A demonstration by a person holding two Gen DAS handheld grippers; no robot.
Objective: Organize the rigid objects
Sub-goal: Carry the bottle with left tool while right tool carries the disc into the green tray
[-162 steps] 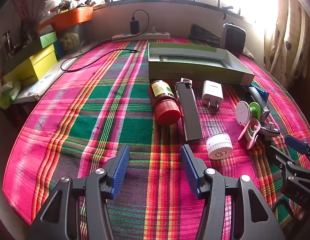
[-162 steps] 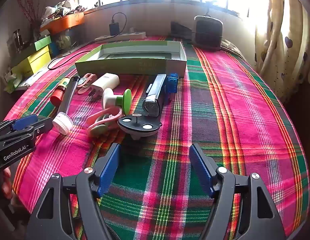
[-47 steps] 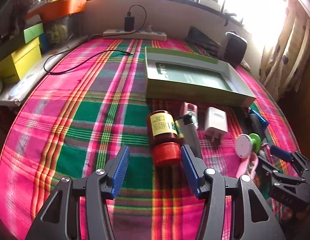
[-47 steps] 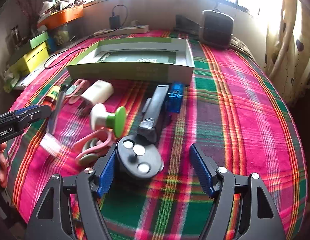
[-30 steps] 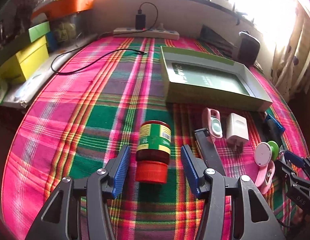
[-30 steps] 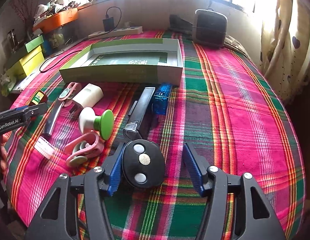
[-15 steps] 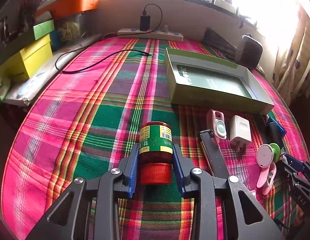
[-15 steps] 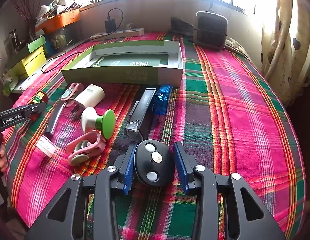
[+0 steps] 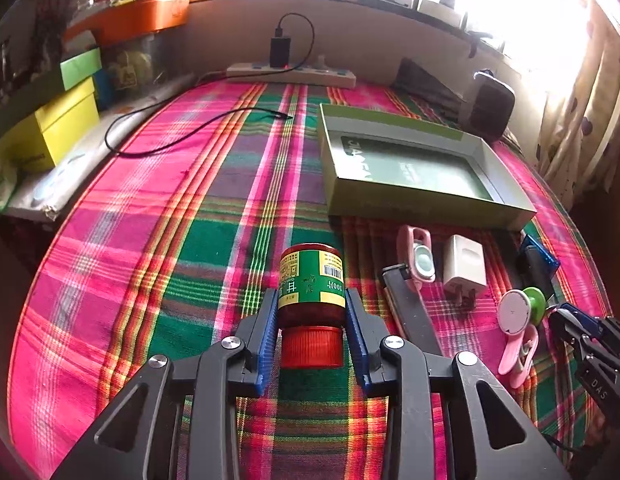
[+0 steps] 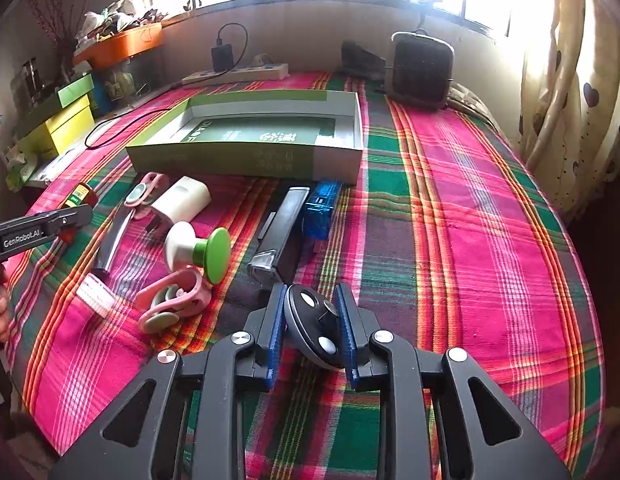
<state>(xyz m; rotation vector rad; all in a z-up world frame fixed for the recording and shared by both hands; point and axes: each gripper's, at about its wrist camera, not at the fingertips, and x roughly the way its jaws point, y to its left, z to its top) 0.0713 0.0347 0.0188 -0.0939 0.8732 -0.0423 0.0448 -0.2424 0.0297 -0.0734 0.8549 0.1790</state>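
Note:
My left gripper (image 9: 312, 320) is shut on a brown bottle (image 9: 312, 284) with a green label and a red cap, held just above the plaid cloth. My right gripper (image 10: 312, 320) is shut on a black round disc (image 10: 314, 330) with three silver studs, tilted on edge. The open green box (image 9: 422, 200) lies beyond, also in the right wrist view (image 10: 246, 156). Loose on the cloth are a white charger (image 10: 182, 200), a green-and-white knob (image 10: 202, 252), a pink clip (image 10: 174, 300), a black bar (image 10: 282, 232) and a blue case (image 10: 322, 208).
A black cable (image 9: 182, 132) and a power strip (image 9: 290, 74) lie at the back. Yellow and green boxes (image 9: 46, 128) stand at the left edge. A dark speaker (image 10: 422, 68) stands at the back right. A curtain (image 10: 570, 92) hangs on the right.
Both grippers have closed, the left on the bottle and the right on the black disc. The disc has tipped up on edge between the right fingers.

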